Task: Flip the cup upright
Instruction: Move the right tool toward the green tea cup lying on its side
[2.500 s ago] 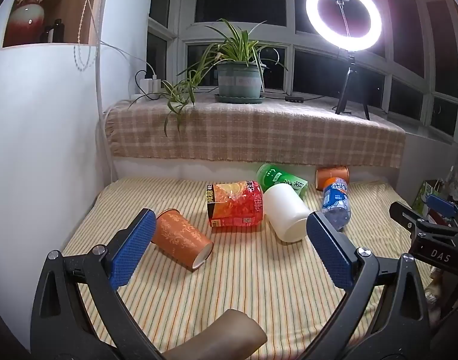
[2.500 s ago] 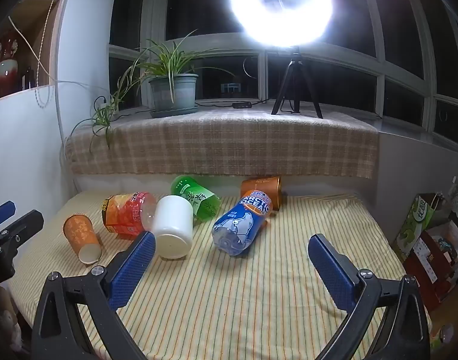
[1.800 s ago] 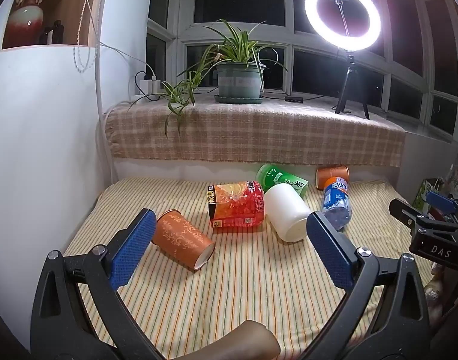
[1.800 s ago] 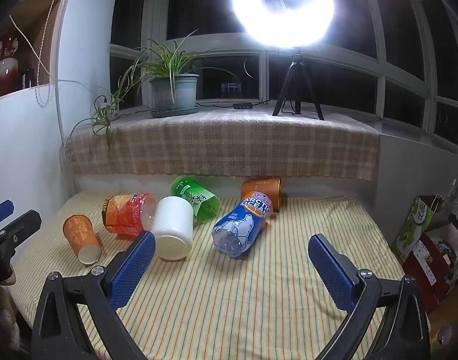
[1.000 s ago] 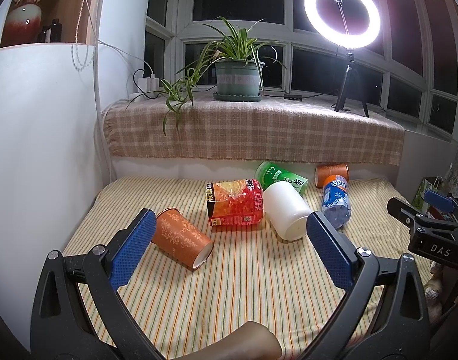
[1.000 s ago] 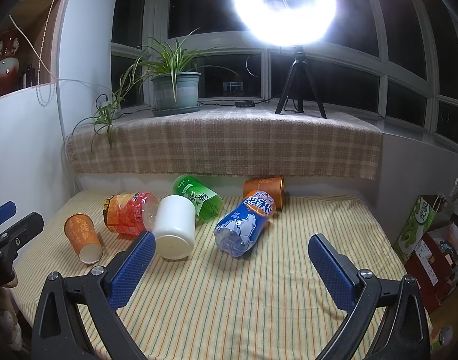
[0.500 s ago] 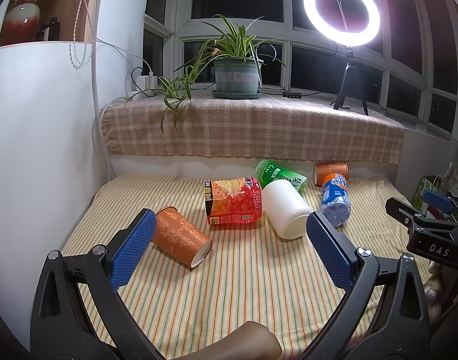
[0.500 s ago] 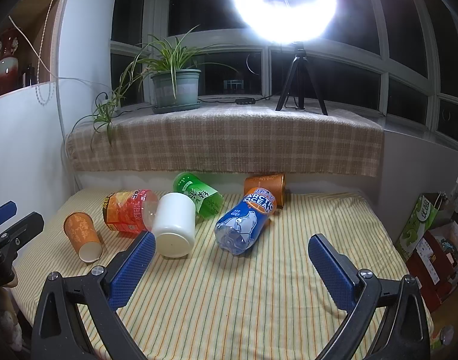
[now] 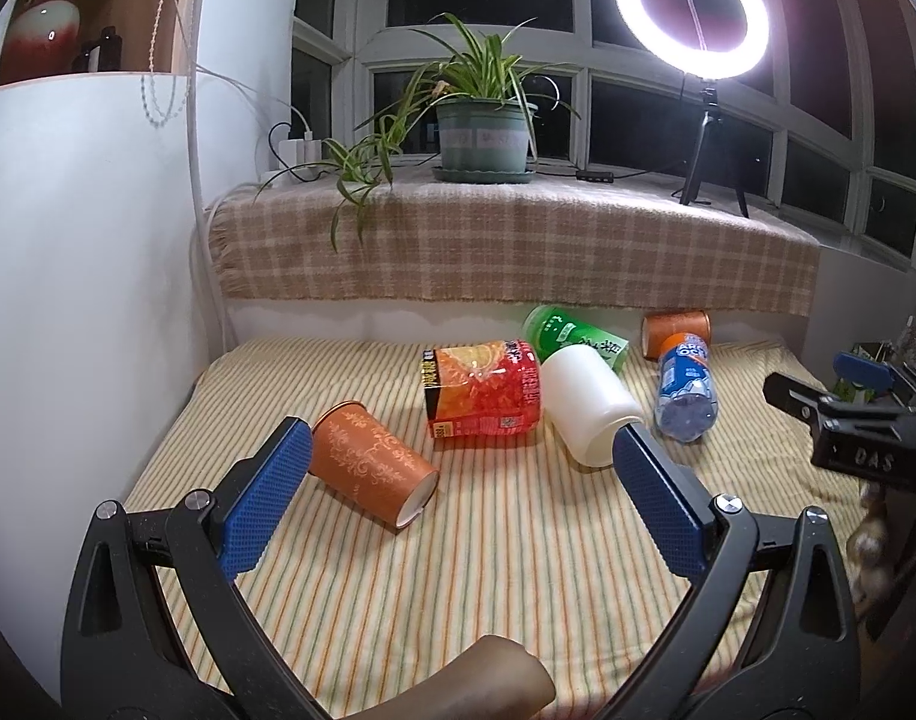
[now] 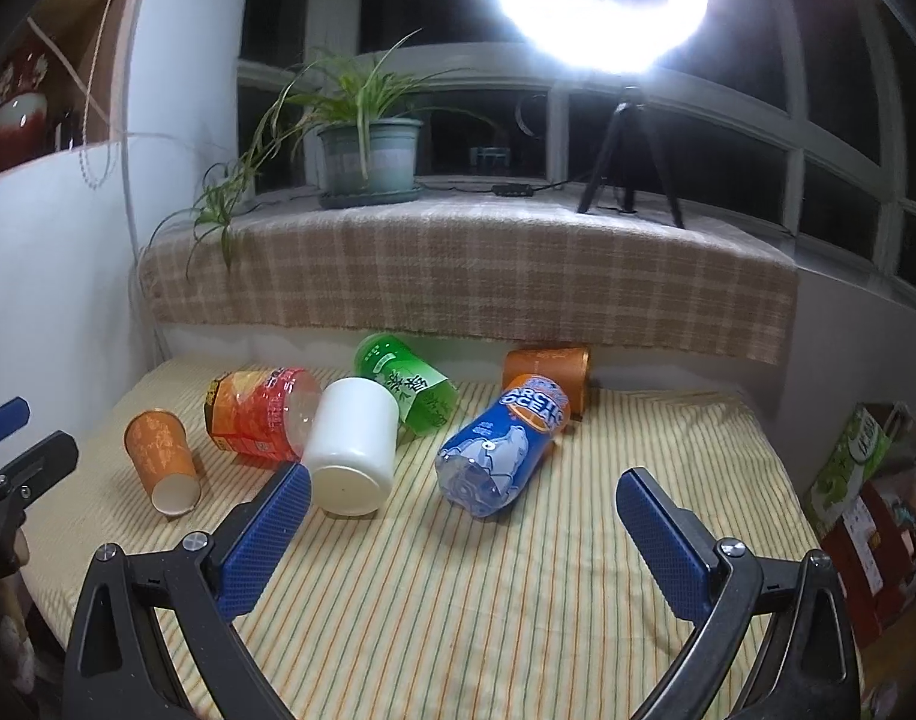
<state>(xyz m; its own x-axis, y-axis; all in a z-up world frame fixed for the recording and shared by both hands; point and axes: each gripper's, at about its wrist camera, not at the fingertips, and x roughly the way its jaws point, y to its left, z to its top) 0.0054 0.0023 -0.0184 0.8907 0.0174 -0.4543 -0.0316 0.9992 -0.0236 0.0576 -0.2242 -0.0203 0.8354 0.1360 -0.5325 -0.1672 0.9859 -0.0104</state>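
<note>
An orange paper cup (image 9: 368, 461) lies on its side on the striped cloth, mouth toward me; it also shows in the right wrist view (image 10: 161, 453) at the left. A white cup (image 9: 588, 405) lies on its side in the middle, and shows in the right wrist view (image 10: 353, 445). A second orange cup (image 10: 547, 367) lies at the back by the wall. My left gripper (image 9: 458, 504) is open and empty, the orange cup just past its left finger. My right gripper (image 10: 460, 534) is open and empty, short of the white cup.
A red-orange bottle (image 9: 481, 387), a green bottle (image 9: 571, 336) and a blue bottle (image 10: 505, 444) lie among the cups. A checked cloth ledge (image 9: 505, 258) with a potted plant (image 9: 484, 132) and ring light (image 9: 691, 18) bounds the back. A white wall (image 9: 86, 276) stands left.
Both grippers have drifted slightly forward over the cloth. Nothing on the cloth has moved and both jaws stay open.
</note>
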